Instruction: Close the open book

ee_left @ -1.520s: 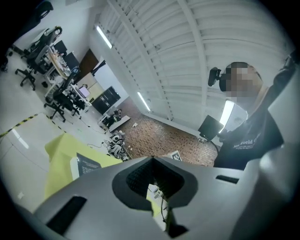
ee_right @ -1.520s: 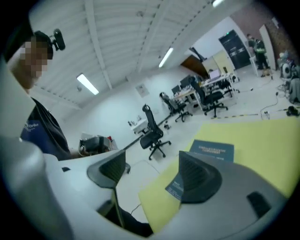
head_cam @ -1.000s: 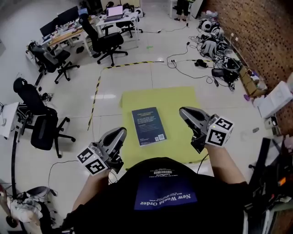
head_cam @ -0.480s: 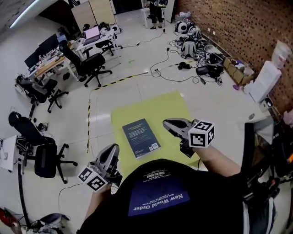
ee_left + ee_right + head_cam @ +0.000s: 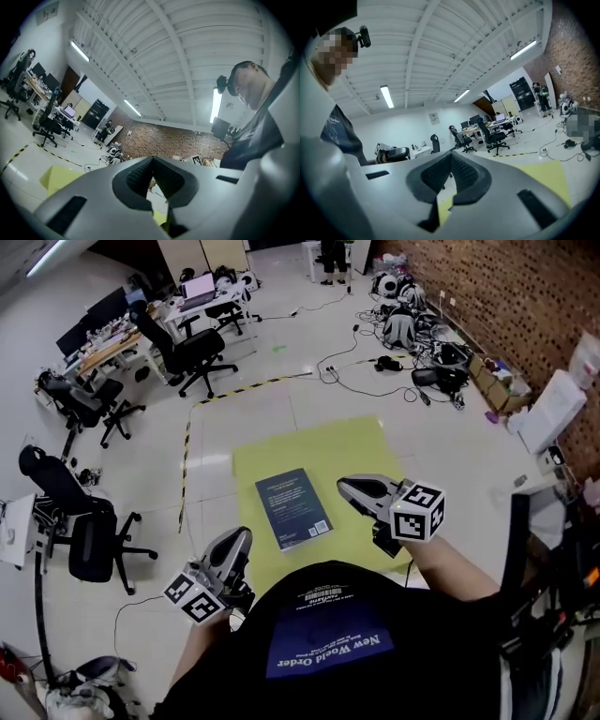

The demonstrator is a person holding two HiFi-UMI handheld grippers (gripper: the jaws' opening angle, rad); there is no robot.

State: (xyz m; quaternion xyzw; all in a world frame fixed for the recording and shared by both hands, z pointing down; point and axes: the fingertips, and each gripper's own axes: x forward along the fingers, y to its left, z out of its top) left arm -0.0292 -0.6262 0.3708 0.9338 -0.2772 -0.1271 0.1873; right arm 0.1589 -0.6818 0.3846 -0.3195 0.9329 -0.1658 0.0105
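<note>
Left gripper (image 5: 240, 538) sits low at the near left, off the yellow mat (image 5: 309, 442), about where it was a second ago; its jaws are pressed together with nothing between them. On the mat between the two grippers lies the book (image 5: 293, 508), already closed and placed as before, barcode cover up. Its long axis runs away from the person, the far end leaning slightly left and the barcode at the near right corner. Right gripper (image 5: 348, 486) has sunk a little and hovers just right of the book, jaws fully together and empty.
</note>
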